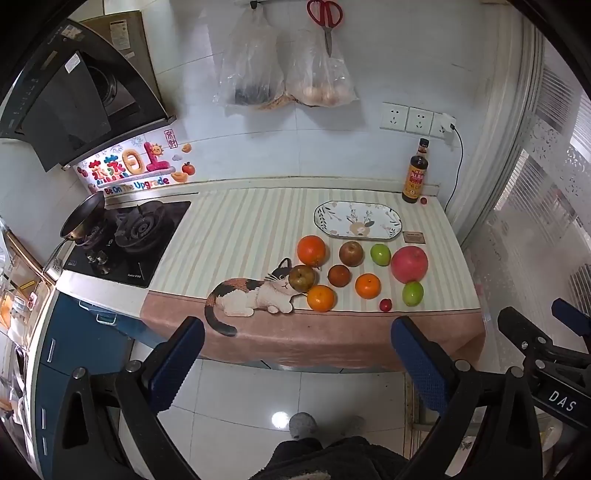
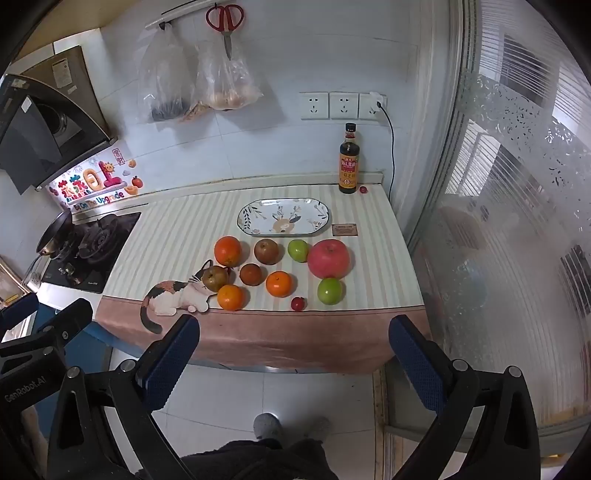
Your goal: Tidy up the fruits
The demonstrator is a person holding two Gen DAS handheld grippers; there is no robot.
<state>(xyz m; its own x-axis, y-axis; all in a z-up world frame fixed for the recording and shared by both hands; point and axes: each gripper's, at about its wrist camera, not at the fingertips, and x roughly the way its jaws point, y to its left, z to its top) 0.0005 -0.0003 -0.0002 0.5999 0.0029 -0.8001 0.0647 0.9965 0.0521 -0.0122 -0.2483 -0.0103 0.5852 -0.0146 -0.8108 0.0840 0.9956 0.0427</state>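
Several fruits lie on the striped cloth near the counter's front edge: a big red apple (image 1: 409, 264) (image 2: 328, 258), three oranges such as the front one (image 1: 321, 298) (image 2: 231, 297), two green fruits such as the front one (image 1: 412, 293) (image 2: 330, 291), brown fruits (image 1: 301, 277) (image 2: 215, 277) and a small red fruit (image 1: 385, 305) (image 2: 298, 304). An empty oval patterned plate (image 1: 357, 220) (image 2: 283, 216) lies behind them. My left gripper (image 1: 297, 332) and right gripper (image 2: 293, 330) are both open and empty, held back from the counter above the floor.
A dark sauce bottle (image 1: 415, 177) (image 2: 348, 164) with a small red fruit (image 2: 363, 189) beside it stands at the back right. A gas hob (image 1: 129, 240) with a pan (image 1: 82, 216) is at the left. Bags and scissors (image 2: 224, 22) hang on the wall. A frosted glass door (image 2: 517, 221) is at the right.
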